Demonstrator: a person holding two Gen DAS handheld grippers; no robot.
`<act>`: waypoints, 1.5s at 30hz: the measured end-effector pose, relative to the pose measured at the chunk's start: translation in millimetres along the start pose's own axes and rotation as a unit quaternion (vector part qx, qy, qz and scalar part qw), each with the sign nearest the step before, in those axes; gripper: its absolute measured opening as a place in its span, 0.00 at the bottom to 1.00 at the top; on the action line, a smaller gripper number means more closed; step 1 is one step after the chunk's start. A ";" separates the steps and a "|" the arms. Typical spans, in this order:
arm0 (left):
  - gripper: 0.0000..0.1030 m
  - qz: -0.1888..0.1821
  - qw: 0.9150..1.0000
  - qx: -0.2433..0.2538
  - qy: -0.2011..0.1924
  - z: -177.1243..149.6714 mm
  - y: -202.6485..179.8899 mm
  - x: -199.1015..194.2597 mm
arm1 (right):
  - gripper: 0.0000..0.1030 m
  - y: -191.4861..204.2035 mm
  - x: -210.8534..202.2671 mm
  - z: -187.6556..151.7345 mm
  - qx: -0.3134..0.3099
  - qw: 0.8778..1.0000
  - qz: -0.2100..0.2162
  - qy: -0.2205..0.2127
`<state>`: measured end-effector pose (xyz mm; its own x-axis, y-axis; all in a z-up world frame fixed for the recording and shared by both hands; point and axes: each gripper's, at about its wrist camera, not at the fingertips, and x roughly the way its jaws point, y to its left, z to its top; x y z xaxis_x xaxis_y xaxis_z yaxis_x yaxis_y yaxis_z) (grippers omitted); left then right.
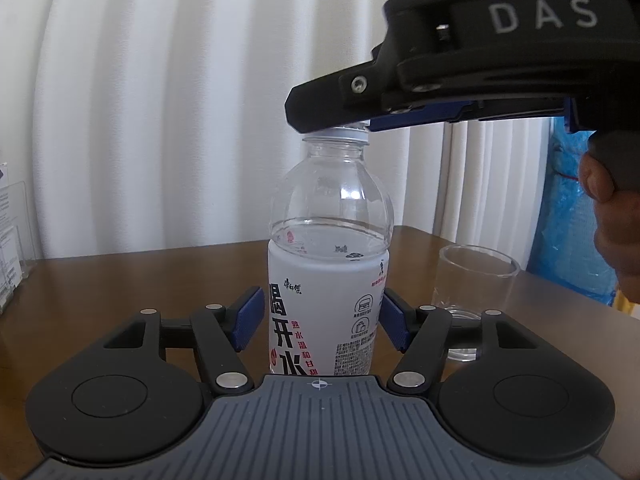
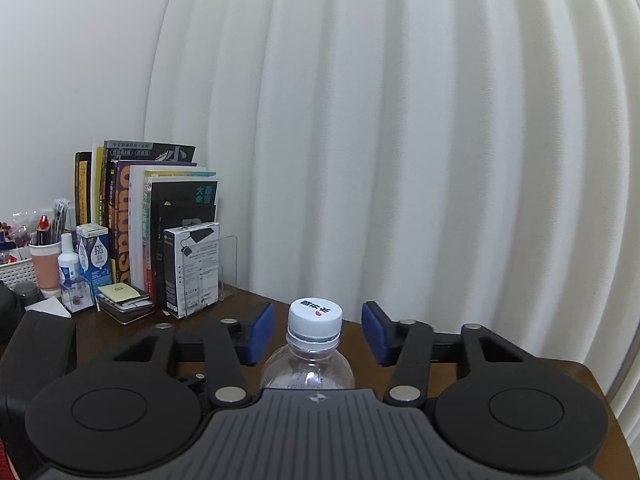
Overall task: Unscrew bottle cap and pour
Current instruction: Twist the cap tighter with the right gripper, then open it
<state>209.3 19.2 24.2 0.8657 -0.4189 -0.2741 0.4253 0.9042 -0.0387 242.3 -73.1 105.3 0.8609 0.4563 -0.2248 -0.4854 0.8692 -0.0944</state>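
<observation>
- The bottle (image 1: pixel 328 264) stands upright on the bench (image 1: pixel 140 280), roughly two-thirds full, so likely moderately heavy; its thin clear wall probably dents under a hard squeeze.
- The left claw (image 1: pixel 322 322) brackets the labelled body, pads apart or barely touching; the label is the grippier place to hold.
- The right claw (image 2: pixel 318 334) straddles the white cap (image 2: pixel 316 316), pads apart; its ribbed skirt suits twisting.
- An empty glass (image 1: pixel 476 296) sits just beside, fragile.
</observation>
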 end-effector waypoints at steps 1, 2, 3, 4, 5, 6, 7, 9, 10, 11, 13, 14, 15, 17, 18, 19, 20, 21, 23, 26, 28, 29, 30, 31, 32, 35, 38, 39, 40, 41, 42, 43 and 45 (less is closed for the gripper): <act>0.61 0.000 1.000 0.000 0.000 -0.4 0.6 -0.5 | 0.45 0.2 0.1 -0.3 0.000 1.000 -0.001 -0.001; 0.61 -0.001 1.000 0.000 0.000 -1.1 1.2 -1.0 | 0.42 0.0 0.1 -0.5 0.001 1.000 0.000 -0.002; 0.61 -0.001 1.000 0.000 -0.001 -1.5 1.7 -1.5 | 0.36 -0.4 0.2 -0.5 0.003 1.000 0.003 -0.002; 0.61 -0.001 1.000 0.000 -0.001 -1.7 1.8 -1.8 | 0.34 -0.9 0.4 -0.3 0.005 1.000 0.007 0.000; 0.61 -0.002 1.000 0.001 -0.001 -2.1 2.1 -2.2 | 0.32 -1.1 0.5 -0.2 0.006 1.000 0.010 0.001; 0.61 -0.002 1.000 0.002 0.000 -2.3 2.1 -2.4 | 0.32 -1.0 0.5 -0.1 0.005 1.000 0.011 0.001; 0.61 -0.003 1.000 0.003 0.000 -2.3 1.9 -2.7 | 0.32 -1.3 0.5 -0.1 0.005 1.000 0.012 0.001; 0.60 -0.004 1.000 0.004 -0.001 -2.5 1.9 -3.4 | 0.32 -3.3 0.5 0.2 0.009 1.000 0.016 0.001; 0.59 -0.005 1.000 0.004 0.000 -2.7 2.1 -3.6 | 0.32 -5.3 0.5 0.5 0.011 1.000 0.021 0.002; 0.59 -0.005 1.000 0.003 0.000 -2.8 2.5 -3.8 | 0.31 -8.3 0.4 1.1 0.013 0.999 0.029 0.004; 0.57 -0.005 1.000 0.001 0.001 -2.7 3.6 -4.2 | 0.31 -13.9 0.7 2.7 0.017 0.999 0.043 0.009; 0.57 -0.006 1.000 -0.001 0.001 -2.5 4.2 -4.3 | 0.31 -17.8 1.4 4.1 0.016 0.998 0.055 0.013; 0.57 -0.007 1.000 0.000 0.001 -2.5 4.6 -4.6 | 0.31 -23.2 2.5 6.3 0.013 0.997 0.072 0.019; 0.57 -0.008 1.000 0.001 0.001 -2.7 5.0 -5.3 | 0.31 -32.5 4.8 9.7 0.008 0.994 0.101 0.028; 0.57 -0.008 1.000 0.001 0.001 -2.7 5.0 -5.4 | 0.31 -40.8 7.4 12.2 0.008 0.991 0.125 0.036; 0.57 -0.008 1.000 0.002 0.001 -2.7 5.0 -5.4 | 0.31 -47.4 9.7 14.1 0.005 0.988 0.146 0.041; 0.57 -0.008 1.000 0.002 0.001 -2.7 4.9 -5.5 | 0.31 -52.4 11.5 15.4 -0.001 0.986 0.164 0.043; 0.56 -0.008 1.000 0.002 0.001 -2.2 4.8 -5.1 | 0.31 -57.3 13.3 16.6 -0.007 0.982 0.181 0.046; 0.56 -0.008 1.000 0.004 0.001 -1.6 4.5 -5.0 | 0.31 -67.5 17.2 19.4 -0.011 0.975 0.215 0.054; 0.56 -0.009 1.000 0.005 0.000 -0.9 4.9 -5.0 | 0.31 -73.3 20.0 22.6 -0.016 0.969 0.239 0.060; 0.56 -0.009 1.000 0.005 0.000 -0.9 4.9 -5.3 | 0.31 -74.1 20.5 24.2 -0.021 0.967 0.247 0.061; 0.56 -0.009 1.000 0.005 0.001 -0.9 5.0 -5.6 | 0.31 -72.6 19.5 24.6 -0.025 0.967 0.245 0.061; 0.56 -0.009 1.000 0.005 0.001 -0.4 4.8 -5.5 | 0.31 -70.3 17.9 25.0 -0.030 0.968 0.242 0.060; 0.56 -0.009 1.000 0.005 0.001 -0.1 4.6 -5.6 | 0.31 -68.9 17.1 25.2 -0.033 0.969 0.239 0.060; 0.56 -0.008 1.000 0.005 0.001 0.0 4.4 -5.9 | 0.31 -68.2 17.1 24.9 -0.032 0.969 0.237 0.059; 0.56 -0.008 1.000 0.006 0.001 0.4 3.5 -5.7 | 0.34 -65.6 17.0 23.8 -0.029 0.972 0.226 0.055; 0.56 -0.008 1.000 0.005 0.001 -0.1 3.3 -5.5 | 0.52 -63.9 16.4 21.8 -0.024 0.976 0.211 0.050; 0.56 -0.008 1.000 0.005 0.001 -0.3 3.0 -5.5 | 0.52 -62.7 15.6 21.1 -0.023 0.977 0.206 0.048; 0.56 -0.008 1.000 0.005 0.001 -0.5 2.7 -5.7 | 0.52 -61.8 14.6 20.4 -0.022 0.978 0.202 0.046; 0.56 -0.008 1.000 0.005 0.001 -0.4 2.2 -5.5 | 0.52 -61.1 13.2 19.8 -0.019 0.979 0.197 0.044; 0.56 -0.008 1.000 0.005 0.001 -0.3 1.9 -5.1 | 0.53 -59.0 10.7 19.2 -0.017 0.981 0.187 0.041; 0.56 -0.008 1.000 0.005 0.001 -0.3 1.6 -4.8 | 0.54 -56.1 8.5 18.7 -0.015 0.984 0.175 0.037; 0.56 -0.007 1.000 0.005 0.001 -0.1 1.5 -4.5 | 0.54 -47.3 3.0 17.7 -0.012 0.989 0.147 0.024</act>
<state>206.0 22.4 25.3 0.8588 -0.4321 -0.2753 0.4408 0.8970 -0.0326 270.5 -109.4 126.3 0.6742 0.6782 -0.2925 -0.7175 0.6954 -0.0413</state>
